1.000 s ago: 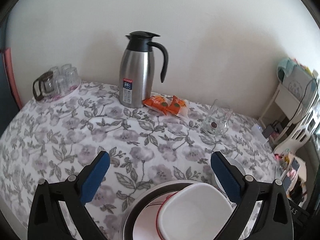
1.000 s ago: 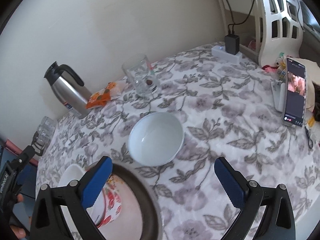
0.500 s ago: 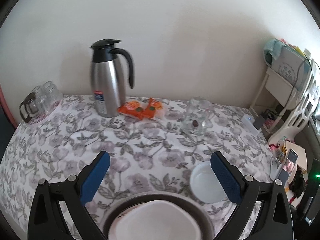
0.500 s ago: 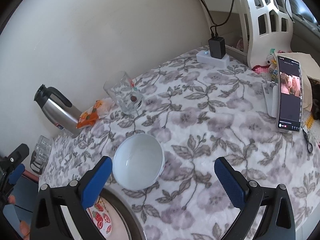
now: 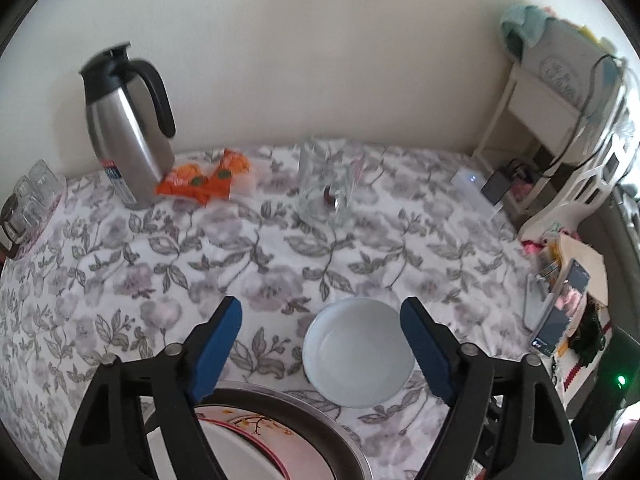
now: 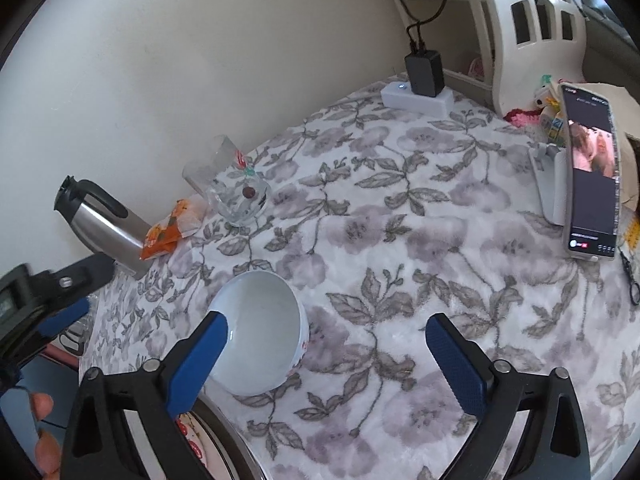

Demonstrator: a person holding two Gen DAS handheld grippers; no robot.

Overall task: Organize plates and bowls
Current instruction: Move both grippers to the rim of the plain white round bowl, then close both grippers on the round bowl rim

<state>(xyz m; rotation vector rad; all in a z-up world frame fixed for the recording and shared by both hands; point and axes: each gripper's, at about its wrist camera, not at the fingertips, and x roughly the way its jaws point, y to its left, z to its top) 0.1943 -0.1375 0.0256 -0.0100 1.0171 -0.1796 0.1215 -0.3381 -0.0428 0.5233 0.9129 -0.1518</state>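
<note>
So the left gripper [image 5: 321, 314] has swung round over the last second: a moment ago it was looking down at the metal tray [image 5: 320, 420] with the plate [image 5: 248, 436] and a white dish stacked in it, and now the white bowl [image 5: 357, 354] sits at about 4 o'clock from its centre, right up against its right-hand pad. Jaws are spread wide on both tools, nothing held in either. The right gripper [image 6: 326, 338] has drifted too, since the bowl used to sit dead ahead at 12 o'clock and now it's tucked at roughly 9 o'clock, partly behind the left pad. The bowl is on the floral worktop [image 6: 420, 240], just beside the tray's rim at the near edge. My read: the bowl is the last loose piece and either tool is lining up to grab its rim and drop it into the tray stack. The steel jug [image 5: 124, 128], orange snack packs [image 5: 200, 180] and the glass [image 5: 324, 192] sit well back around 11 to 12 o'clock, out of the way. The phone [image 6: 592, 176] is propped at 2 o'clock.
</note>
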